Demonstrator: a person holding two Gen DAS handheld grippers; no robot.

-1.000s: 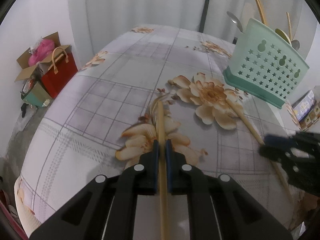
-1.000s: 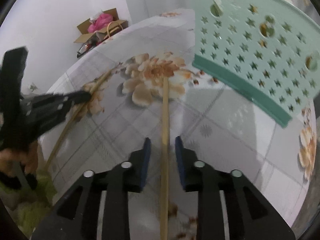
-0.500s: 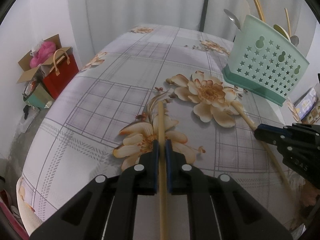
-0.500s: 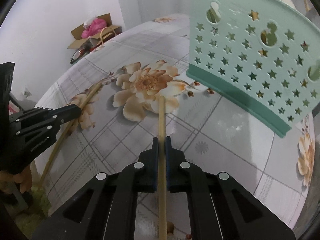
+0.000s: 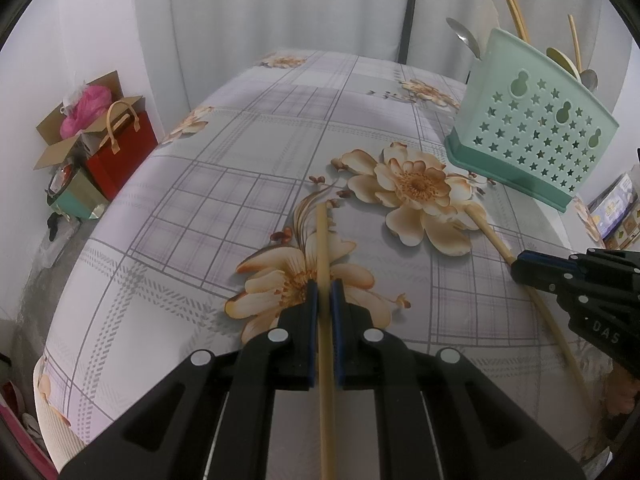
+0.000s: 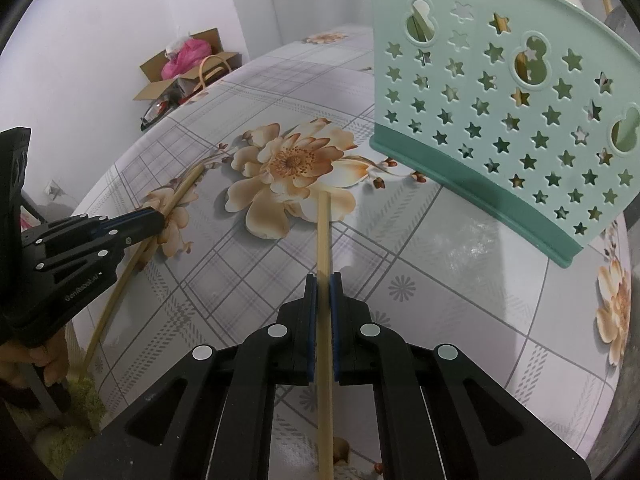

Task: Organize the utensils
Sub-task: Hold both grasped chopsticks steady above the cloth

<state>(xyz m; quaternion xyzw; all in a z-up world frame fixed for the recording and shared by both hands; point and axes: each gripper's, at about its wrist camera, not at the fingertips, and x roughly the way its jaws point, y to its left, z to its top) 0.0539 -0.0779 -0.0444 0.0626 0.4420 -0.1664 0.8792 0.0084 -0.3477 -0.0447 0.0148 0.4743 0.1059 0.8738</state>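
Left wrist view: I hold the left gripper (image 5: pixel 325 292) clamped on one chopstick (image 5: pixel 323 240), ready for the green holder (image 5: pixel 532 136) at the table's far right.

Right wrist view: my right gripper (image 6: pixel 324 284) grips the second chopstick (image 6: pixel 323 232), its jaws having just been closing, the tip aimed towards the holder.

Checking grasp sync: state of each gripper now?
Left gripper: closed on a chopstick.
Right gripper: closed on the other chopstick.

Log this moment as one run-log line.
left gripper: shut on chopstick | right gripper: just closed on second chopstick | holder: ahead
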